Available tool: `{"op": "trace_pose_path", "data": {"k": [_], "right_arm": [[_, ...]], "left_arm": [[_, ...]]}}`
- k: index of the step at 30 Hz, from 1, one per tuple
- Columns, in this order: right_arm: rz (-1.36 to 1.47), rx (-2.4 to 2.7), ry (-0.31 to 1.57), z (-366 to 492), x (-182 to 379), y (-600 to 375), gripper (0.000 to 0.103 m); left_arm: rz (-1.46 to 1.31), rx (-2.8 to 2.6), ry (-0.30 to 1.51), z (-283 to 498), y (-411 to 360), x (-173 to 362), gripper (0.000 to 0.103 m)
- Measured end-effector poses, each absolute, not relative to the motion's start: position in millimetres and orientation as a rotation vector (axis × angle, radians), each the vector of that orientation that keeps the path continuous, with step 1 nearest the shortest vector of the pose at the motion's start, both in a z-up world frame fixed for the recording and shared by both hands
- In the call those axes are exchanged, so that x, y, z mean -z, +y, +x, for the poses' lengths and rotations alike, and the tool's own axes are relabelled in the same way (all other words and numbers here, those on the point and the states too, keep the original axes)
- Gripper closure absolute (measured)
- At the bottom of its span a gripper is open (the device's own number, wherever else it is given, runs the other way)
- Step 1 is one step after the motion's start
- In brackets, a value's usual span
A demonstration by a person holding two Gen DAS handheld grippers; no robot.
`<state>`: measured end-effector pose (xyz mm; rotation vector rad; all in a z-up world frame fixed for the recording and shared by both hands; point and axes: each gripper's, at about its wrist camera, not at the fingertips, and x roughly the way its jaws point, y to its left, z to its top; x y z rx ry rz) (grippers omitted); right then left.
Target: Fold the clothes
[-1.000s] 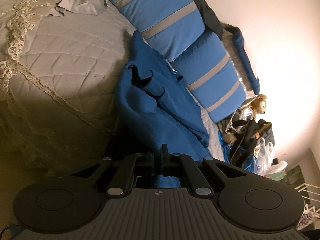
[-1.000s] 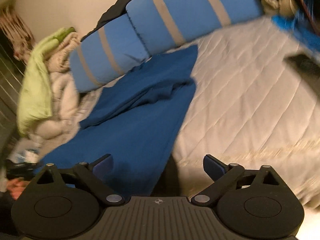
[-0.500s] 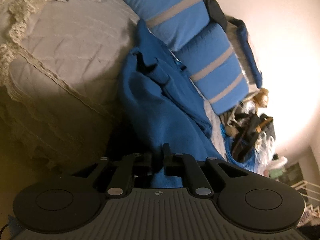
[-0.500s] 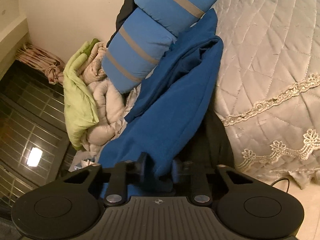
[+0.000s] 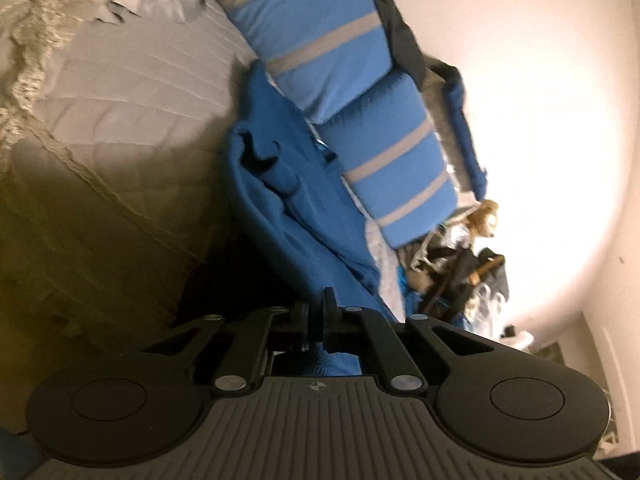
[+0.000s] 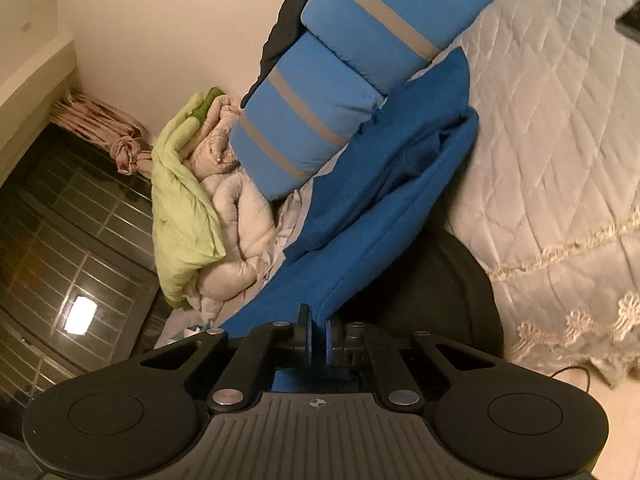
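Honestly, not much is done yet: the blue garment (image 6: 372, 216) is still rumpled and unfolded, stretched from the bed (image 6: 560, 140) to lower centre. Its near edge is pinched in the fully closed jaws of both left gripper (image 5: 323, 312) and right gripper (image 6: 316, 338). All folding is left.

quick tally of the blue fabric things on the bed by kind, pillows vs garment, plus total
Blue striped pillows: 2, one nearer the bedding pile, one beyond it.
Blue garment: 1, its near edge pinched by the left gripper and the right gripper.
Total: 3
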<state>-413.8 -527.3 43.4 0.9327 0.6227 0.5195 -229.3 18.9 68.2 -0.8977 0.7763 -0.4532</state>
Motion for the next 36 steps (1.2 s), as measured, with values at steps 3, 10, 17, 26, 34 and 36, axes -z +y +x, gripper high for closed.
{"op": "trace_pose_path", "data": {"k": [3, 10, 17, 26, 34, 36], "right_arm": [[0.950, -0.507, 0.619, -411.4, -47.3, -526.4, 0.095], [0.963, -0.492, 0.536, -409.6, -72.9, -526.6, 0.095], [0.906, -0.517, 0.453, -423.6, -102.2, -531.9, 0.096], [0.817, -0.602, 0.440, -433.8, -120.7, -518.3, 0.095], [0.797, -0.534, 0.439, -395.8, -131.6, -518.2, 0.095], [0.793, -0.501, 0.435, -389.1, -134.8, -520.3, 0.095]], "left_arm": [[-0.883, 0.438, 0.765, -230.4, 12.0, -72.9, 0.098], [-0.826, 0.480, 0.673, -234.6, 2.1, -105.9, 0.098], [-0.757, 0.506, 0.604, -254.9, 3.7, -131.0, 0.099], [-0.737, 0.490, 0.597, -258.0, 9.8, -137.3, 0.099], [-0.666, 0.467, 0.592, -222.8, 4.2, -137.4, 0.098], [-0.672, 0.466, 0.587, -214.4, 5.0, -135.9, 0.098]]}}
